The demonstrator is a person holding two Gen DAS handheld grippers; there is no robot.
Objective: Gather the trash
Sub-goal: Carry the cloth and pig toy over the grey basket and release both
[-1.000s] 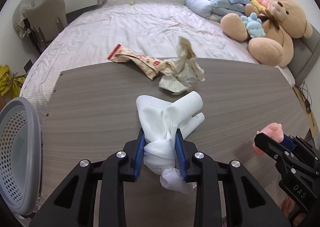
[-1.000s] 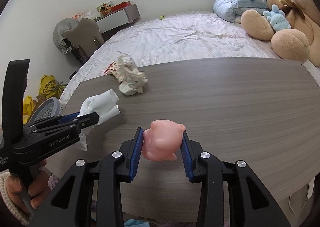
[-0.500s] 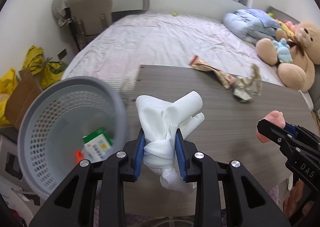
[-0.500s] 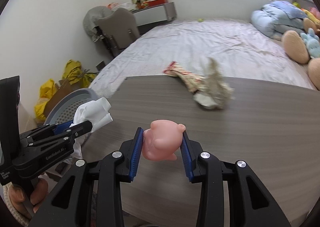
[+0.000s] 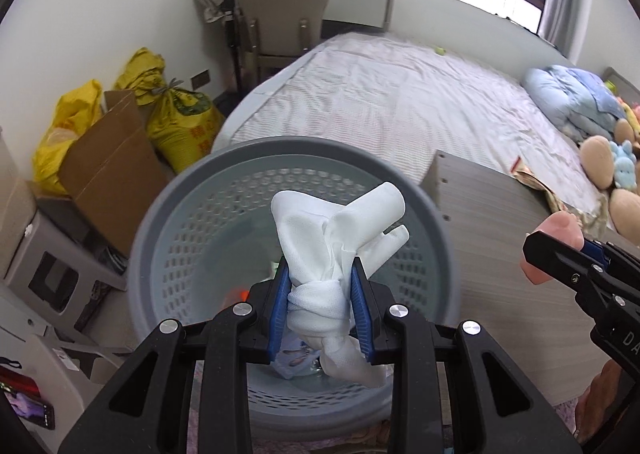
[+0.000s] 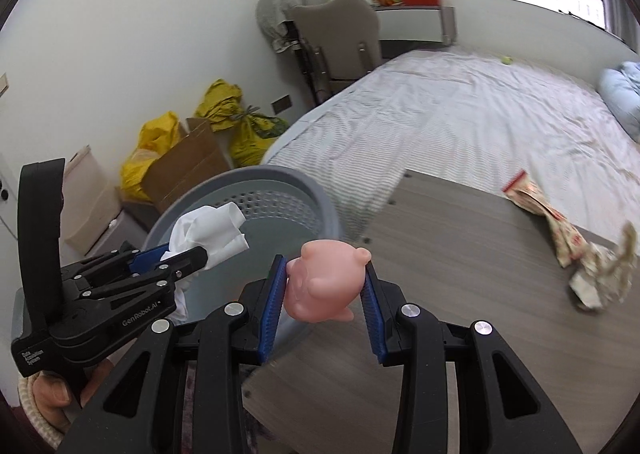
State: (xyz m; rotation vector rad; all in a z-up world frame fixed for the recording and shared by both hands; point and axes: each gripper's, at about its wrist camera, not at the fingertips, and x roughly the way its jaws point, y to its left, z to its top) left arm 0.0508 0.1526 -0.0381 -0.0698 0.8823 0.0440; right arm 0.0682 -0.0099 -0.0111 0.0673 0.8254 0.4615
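My left gripper (image 5: 320, 294) is shut on a crumpled white tissue wad (image 5: 336, 238) and holds it right above the open grey perforated trash basket (image 5: 192, 230). The basket holds some trash at its bottom, mostly hidden by the wad. My right gripper (image 6: 325, 290) is shut on a pink toy pig (image 6: 324, 286), above the table's left end beside the basket (image 6: 280, 182). The left gripper and tissue also show in the right wrist view (image 6: 208, 230). A red-patterned wrapper (image 6: 540, 206) and crumpled paper (image 6: 600, 278) lie on the wooden table (image 6: 460, 274).
A bed (image 5: 400, 94) lies behind the table. A cardboard box (image 5: 108, 166) and yellow bags (image 5: 176, 126) stand left of the basket. A chair (image 5: 276, 14) is at the back wall. Plush toys (image 5: 616, 158) sit at the right.
Both grippers have swung left, off the table toward the basket. The tissue wad now hangs over the basket's opening. Both grips are unchanged.
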